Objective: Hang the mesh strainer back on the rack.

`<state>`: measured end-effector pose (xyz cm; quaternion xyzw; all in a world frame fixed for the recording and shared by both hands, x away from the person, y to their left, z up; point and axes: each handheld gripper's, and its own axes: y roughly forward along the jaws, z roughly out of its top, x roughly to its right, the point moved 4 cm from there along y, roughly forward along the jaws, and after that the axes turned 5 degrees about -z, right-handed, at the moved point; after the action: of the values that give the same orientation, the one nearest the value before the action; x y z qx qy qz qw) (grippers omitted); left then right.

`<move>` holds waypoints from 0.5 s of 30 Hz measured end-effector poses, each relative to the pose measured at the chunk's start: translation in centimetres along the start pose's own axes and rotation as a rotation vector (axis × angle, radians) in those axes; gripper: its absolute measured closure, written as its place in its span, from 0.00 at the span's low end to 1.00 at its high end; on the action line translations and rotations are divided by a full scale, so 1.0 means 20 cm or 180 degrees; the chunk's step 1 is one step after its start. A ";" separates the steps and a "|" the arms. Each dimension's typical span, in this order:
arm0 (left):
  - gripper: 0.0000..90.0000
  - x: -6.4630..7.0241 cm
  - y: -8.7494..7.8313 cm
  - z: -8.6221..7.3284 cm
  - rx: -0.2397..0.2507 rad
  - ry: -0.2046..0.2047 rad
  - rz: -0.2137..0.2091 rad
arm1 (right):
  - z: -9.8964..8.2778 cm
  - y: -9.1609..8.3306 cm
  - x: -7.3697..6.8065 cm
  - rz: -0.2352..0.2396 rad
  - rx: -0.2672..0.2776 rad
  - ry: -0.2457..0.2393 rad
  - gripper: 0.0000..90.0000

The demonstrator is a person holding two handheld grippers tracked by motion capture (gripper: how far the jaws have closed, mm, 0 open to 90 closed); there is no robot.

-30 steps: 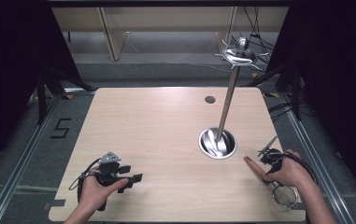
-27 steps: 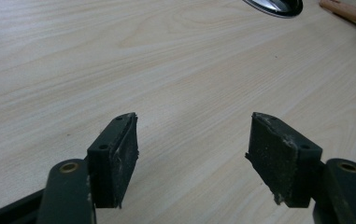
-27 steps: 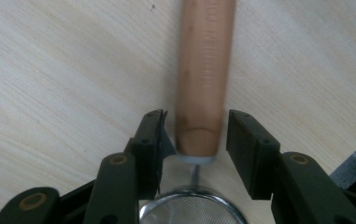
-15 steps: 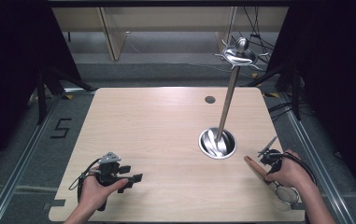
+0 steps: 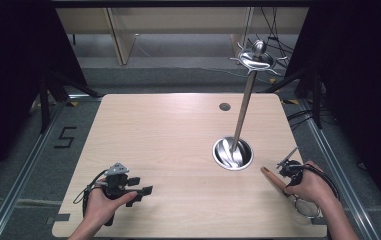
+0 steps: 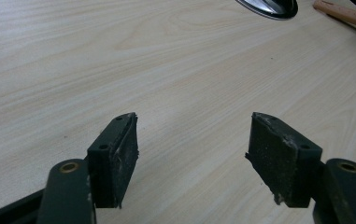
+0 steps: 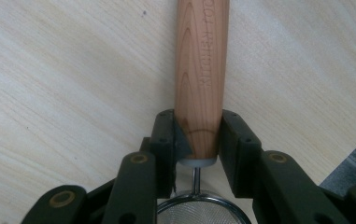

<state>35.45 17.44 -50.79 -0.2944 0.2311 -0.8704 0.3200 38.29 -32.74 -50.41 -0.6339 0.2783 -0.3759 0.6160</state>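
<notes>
Your right hand-held gripper (image 7: 196, 135) is clamped on the wooden handle (image 7: 202, 70) of a small mesh strainer (image 7: 202, 212); both pads press the handle's sides just above its metal collar, and the mesh bowl sits below the jaws in the right gripper view. In the high view, the handle (image 5: 273, 177) lies at 4 o'clock on the desk (image 5: 178, 135), pointing toward the metal stand base (image 5: 233, 153) at 3 o'clock, near it but not touching. A slim pole (image 5: 243, 112) rises from that base to a hooked top piece (image 5: 255, 59). A small dark hole (image 5: 224, 106) marks the desk at 1 o'clock. Your left hand-held gripper (image 6: 192, 154) rests at 7 o'clock (image 5: 140, 192), jaws spread wide with only bare desk between them. Your left hand (image 5: 105, 205) wraps its body.
</notes>
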 end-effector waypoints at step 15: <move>0.36 0.00 0.00 0.00 0.0013 -0.0005 0.0003 | -0.02 -0.05 0.01 -0.0075 0.0502 0.0115 0.77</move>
<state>35.44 17.51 -50.74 -0.2943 0.2292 -0.8705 0.3211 37.95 -32.95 -49.37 -0.5797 0.2514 -0.4153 0.6544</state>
